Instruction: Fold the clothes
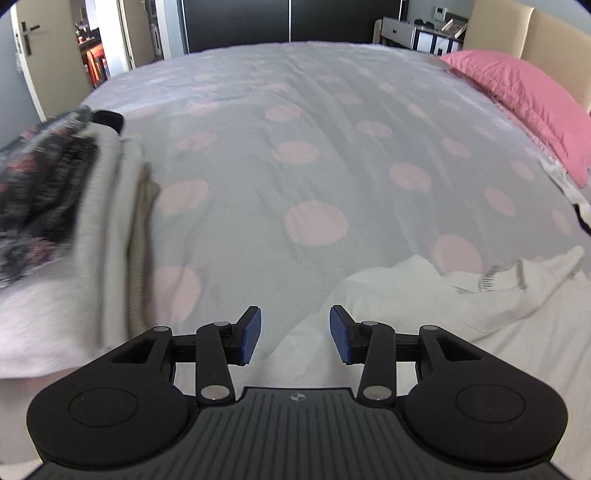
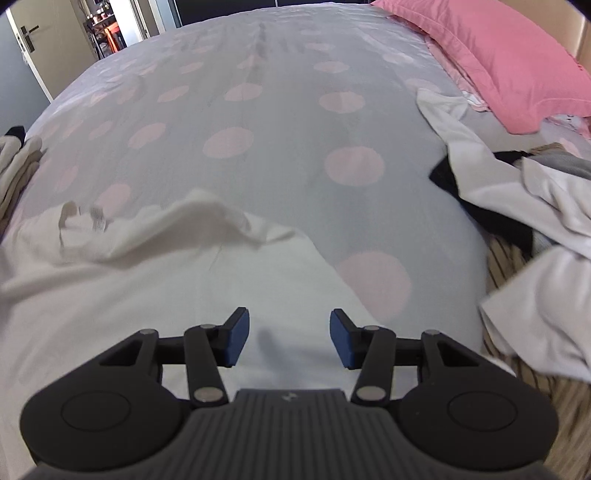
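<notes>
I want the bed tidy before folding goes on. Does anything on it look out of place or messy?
Yes. A loose heap of unfolded clothes sprawls by the pink pillow, and the white garment lies rumpled, one edge flipped over. The folded stack looks orderly. Nothing looks spilled or damaged.

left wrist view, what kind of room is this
Most likely a bedroom: a wide bed with a spotted duvet, a pink pillow against a padded headboard, and a door at the back.
</notes>
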{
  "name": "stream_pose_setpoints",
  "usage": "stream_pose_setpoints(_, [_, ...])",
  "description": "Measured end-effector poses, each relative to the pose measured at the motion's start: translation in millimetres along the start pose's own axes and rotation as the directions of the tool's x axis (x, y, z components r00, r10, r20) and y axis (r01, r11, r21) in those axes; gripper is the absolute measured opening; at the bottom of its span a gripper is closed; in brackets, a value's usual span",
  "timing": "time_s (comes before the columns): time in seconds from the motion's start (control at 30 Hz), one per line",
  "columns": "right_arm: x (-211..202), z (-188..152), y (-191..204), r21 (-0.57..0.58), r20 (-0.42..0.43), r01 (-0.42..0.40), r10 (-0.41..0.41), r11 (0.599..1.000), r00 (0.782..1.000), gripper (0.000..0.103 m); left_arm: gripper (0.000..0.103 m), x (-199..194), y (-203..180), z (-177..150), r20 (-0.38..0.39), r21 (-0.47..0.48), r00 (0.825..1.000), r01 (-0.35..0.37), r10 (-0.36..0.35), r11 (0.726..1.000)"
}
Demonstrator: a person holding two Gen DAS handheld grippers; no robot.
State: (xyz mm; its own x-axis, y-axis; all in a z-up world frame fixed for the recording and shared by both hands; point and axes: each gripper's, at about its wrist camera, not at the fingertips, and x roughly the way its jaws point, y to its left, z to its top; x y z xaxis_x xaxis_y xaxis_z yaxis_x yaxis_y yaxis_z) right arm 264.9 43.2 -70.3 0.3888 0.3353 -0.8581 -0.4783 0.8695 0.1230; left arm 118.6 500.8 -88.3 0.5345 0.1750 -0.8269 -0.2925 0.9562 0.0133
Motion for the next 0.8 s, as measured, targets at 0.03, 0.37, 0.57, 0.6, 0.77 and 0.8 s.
stream_pose_setpoints(0.03, [7, 6, 0, -0.001, 0.004, -0.008, 0.008, 1.000, 1.000, 0.052, 0.039, 12, -2, -1, -0.015, 0.010, 1.000, -0.003, 0.003, 1.000])
stream_pose_setpoints(0.37, [57, 36, -6, -0.078, 0.013, -0.032, 0.033, 0.996, 0.999, 0.053, 0.042, 61, -7, -19, -0.021, -0.013, 1.000, 0.010, -0.011, 1.000])
stream_pose_setpoints(0.57, [69, 35, -12, -0.076, 0.008, -0.040, 0.041, 0.996, 0.999, 0.053, 0.044, 58, -14, -16, -0.052, -0.024, 0.998, -0.024, 0.023, 0.999])
stream_pose_setpoints(0.6, [70, 34, -10, -0.076, 0.010, -0.040, 0.041, 0.996, 0.999, 0.053, 0.044, 59, -14, -17, -0.049, -0.018, 0.999, -0.024, 0.023, 1.000])
stream_pose_setpoints(0.77, [76, 28, -8, -0.070, 0.022, -0.044, 0.045, 0.997, 0.999, 0.050, 0.043, 60, -20, -22, -0.021, 0.009, 0.999, -0.050, 0.050, 0.999])
stream_pose_setpoints(0.8, [77, 27, -7, -0.074, 0.026, -0.040, 0.042, 0.996, 0.999, 0.050, 0.043, 60, -23, -22, -0.014, 0.020, 0.998, -0.061, 0.061, 0.998])
